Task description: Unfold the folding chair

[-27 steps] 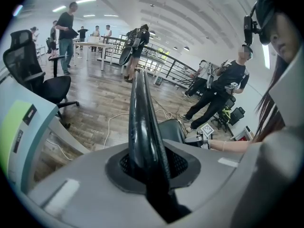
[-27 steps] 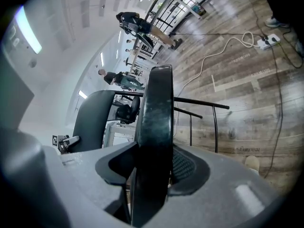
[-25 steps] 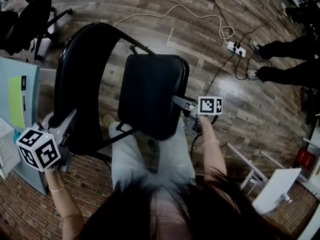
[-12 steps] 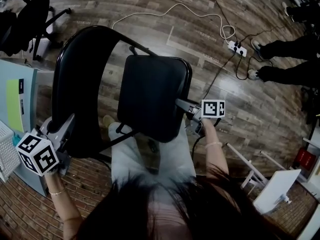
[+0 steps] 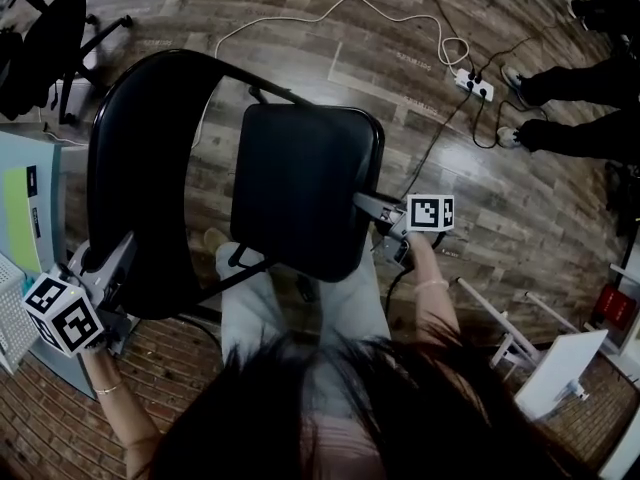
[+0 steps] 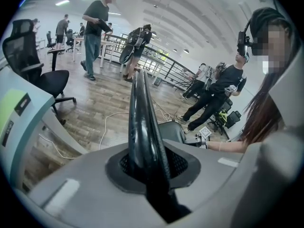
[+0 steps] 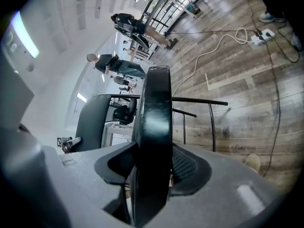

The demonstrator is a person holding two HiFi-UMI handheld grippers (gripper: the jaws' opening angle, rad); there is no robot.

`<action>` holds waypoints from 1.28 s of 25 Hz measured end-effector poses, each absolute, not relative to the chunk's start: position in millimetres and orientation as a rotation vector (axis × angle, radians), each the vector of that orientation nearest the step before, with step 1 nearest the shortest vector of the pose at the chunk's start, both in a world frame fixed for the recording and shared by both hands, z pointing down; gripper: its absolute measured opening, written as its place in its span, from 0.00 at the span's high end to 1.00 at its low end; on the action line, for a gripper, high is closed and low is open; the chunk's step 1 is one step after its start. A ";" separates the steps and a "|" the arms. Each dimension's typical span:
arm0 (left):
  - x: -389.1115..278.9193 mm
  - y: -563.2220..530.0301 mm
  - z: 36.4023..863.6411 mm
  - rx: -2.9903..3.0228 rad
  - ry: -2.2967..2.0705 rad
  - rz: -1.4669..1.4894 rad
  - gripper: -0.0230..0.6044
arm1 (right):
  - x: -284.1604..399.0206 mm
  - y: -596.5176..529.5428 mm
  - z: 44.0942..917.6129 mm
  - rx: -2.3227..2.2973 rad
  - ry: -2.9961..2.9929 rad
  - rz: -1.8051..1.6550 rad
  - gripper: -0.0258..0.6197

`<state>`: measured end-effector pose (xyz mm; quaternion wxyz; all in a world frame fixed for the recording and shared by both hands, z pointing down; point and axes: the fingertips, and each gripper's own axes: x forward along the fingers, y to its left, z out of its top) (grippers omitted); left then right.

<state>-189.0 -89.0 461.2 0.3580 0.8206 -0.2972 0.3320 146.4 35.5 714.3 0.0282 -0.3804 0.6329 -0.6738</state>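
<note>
**Item:** folding chair (image 5: 300, 188), black. It has a padded seat with rounded corners, a glossy curved backrest (image 5: 140, 178) and a thin tubular frame.

**Location:** on the wooden floor (image 5: 300, 28), just beyond the person's legs, at the centre of the head view.

**Orientation:** the seat's broad face is turned up toward the camera, with its long axis running near to far. The backrest arcs along the seat's left side, also near to far.

**Left hand-held gripper** (image 5: 112, 266): clamped on the backrest's near edge.

**Right hand-held gripper** (image 5: 368, 206): jaws wide and just been opening. The seat's right edge is between them, with the pads against both faces.

**Obscured:** the chair legs are mostly under the seat. The near frame is behind the person's hair (image 5: 330, 408). The hinge cannot be made out.
</note>
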 end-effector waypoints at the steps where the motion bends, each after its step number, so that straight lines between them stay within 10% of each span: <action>1: -189.4 -89.1 462.0 2.117 -0.766 0.855 0.86 | 147.4 35.9 715.5 -1.174 1.952 -2.078 0.64; 32: -196.1 -95.3 486.8 2.108 -0.707 0.799 0.86 | 175.7 51.5 749.1 -1.151 1.904 -2.087 0.62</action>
